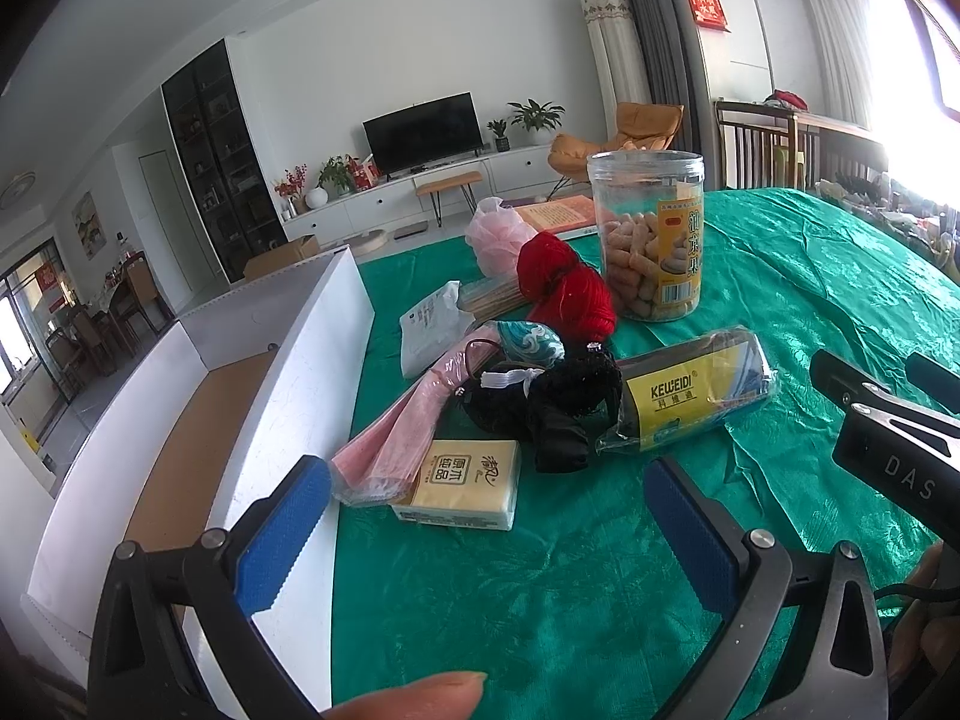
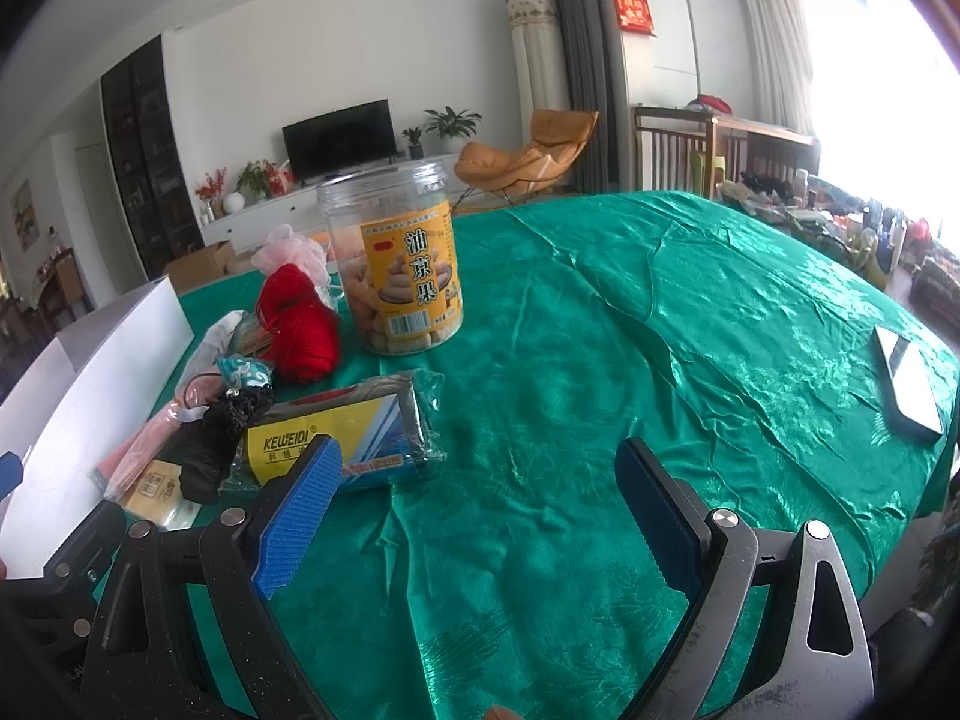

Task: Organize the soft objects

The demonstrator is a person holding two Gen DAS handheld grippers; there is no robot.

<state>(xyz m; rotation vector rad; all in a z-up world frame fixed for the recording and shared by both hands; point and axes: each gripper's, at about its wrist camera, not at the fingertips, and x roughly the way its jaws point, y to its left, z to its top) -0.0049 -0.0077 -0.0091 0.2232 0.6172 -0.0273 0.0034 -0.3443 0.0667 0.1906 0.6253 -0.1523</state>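
Left wrist view: left gripper [image 1: 486, 531], jaws wide and empty, hovers just short of the tissue pack [image 1: 462, 483] beside the white box [image 1: 300, 372]. Right gripper [image 2: 477, 516], equally wide, holds nothing. Step: approach; next, close gently on a soft item.

Both wrist views face the cluttered table [image 1: 540, 570] closely.

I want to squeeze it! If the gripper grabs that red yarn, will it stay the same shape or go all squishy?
Probably squishy. The red yarn is a loose bundle of thin strands, so it should dent between the pads and sag. It looks light, and stray threads may snag the black lace item touching it.
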